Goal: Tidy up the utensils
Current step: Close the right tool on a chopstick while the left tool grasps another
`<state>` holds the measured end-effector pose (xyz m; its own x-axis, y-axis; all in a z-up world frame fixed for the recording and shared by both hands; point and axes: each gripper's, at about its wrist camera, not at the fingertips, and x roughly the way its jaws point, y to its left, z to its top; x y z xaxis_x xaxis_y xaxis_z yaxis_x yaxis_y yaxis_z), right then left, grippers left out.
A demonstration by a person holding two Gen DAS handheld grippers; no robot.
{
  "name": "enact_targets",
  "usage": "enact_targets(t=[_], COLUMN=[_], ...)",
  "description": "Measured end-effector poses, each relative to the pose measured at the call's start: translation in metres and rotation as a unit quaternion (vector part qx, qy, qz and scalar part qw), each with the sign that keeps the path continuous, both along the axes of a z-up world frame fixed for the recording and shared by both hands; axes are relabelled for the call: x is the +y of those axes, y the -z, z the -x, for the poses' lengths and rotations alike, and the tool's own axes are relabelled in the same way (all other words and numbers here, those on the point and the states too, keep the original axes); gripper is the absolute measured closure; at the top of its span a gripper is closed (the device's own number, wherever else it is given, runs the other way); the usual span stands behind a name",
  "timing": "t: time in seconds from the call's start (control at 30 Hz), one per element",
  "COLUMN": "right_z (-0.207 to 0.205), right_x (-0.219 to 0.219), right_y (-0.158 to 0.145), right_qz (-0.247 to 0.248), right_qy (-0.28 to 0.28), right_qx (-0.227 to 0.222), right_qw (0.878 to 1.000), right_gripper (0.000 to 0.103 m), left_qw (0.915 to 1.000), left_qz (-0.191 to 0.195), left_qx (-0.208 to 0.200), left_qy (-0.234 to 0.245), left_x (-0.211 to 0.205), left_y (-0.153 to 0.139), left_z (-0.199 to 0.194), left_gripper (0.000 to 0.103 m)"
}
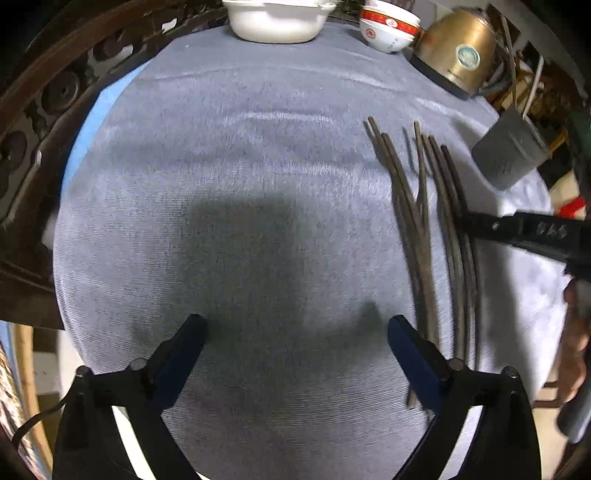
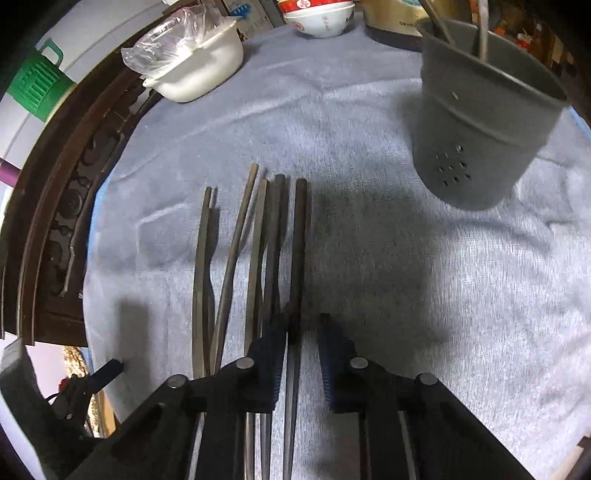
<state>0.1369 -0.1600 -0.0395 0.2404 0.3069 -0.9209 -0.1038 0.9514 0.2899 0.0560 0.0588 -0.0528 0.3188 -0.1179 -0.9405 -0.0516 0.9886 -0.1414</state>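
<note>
Dark chopsticks (image 2: 273, 258) lie side by side on the grey cloth (image 2: 369, 277) that covers the desk, fanned out ahead of the right gripper (image 2: 303, 325). Its jaws stand narrowly apart and straddle the rightmost chopstick (image 2: 299, 240). That stick runs lengthwise through the gap, close against the left finger (image 2: 271, 354), while a strip of cloth shows between it and the right finger. Whether the pads already press on it cannot be told. The other sticks lie just left of the jaws, some crossing one another, and pass under the left finger and the gripper's body. Well ahead of the jaws and to their right stands a grey perforated holder (image 2: 484, 122), upright, with a couple of utensil handles rising from it.

The left gripper (image 1: 295, 332) hovers over bare cloth with its jaws wide apart and nothing between them. In its view the chopsticks (image 1: 424, 229) lie to the right of the jaws, the nearest ones running just beside and partly behind the right finger (image 1: 410, 354). The right gripper's black finger (image 1: 517, 230) reaches in from the right edge and lies across the outer sticks. Far ahead of the jaws, at the desk's far edge, sit a white container (image 1: 277, 22), stacked red-and-white bowls (image 1: 389, 31) and a brass-coloured kettle (image 1: 458, 51).
</note>
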Motion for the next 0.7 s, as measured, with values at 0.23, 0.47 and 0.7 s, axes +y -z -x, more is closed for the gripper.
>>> enact_targets(t=[0.23,0.47,0.7], right_z=[-0.008,-0.003,0.000], right_x=[-0.004,-0.030,-0.040], right_y=[0.001,0.004,0.006], right_qz=[0.014,-0.001,-0.020], right_qy=[-0.009,0.000,-0.003], right_qx=[0.006,0.008,0.008], right_qw=[1.000,1.000,1.000], right_gripper=[0.096,0.096,0.096], left_qw=[0.9995,0.9975,0.9942], left_qz=[0.029,0.039,0.015], left_qx=[0.015,0.059,0.107], left_qy=[0.001,-0.003,-0.005], left_x=[-0.014,-0.041,-0.058], left_y=[-0.015,-0.019,-0.010], left_z=[-0.029,-0.070,-0.100], left_gripper=[0.033,0.046,0.069])
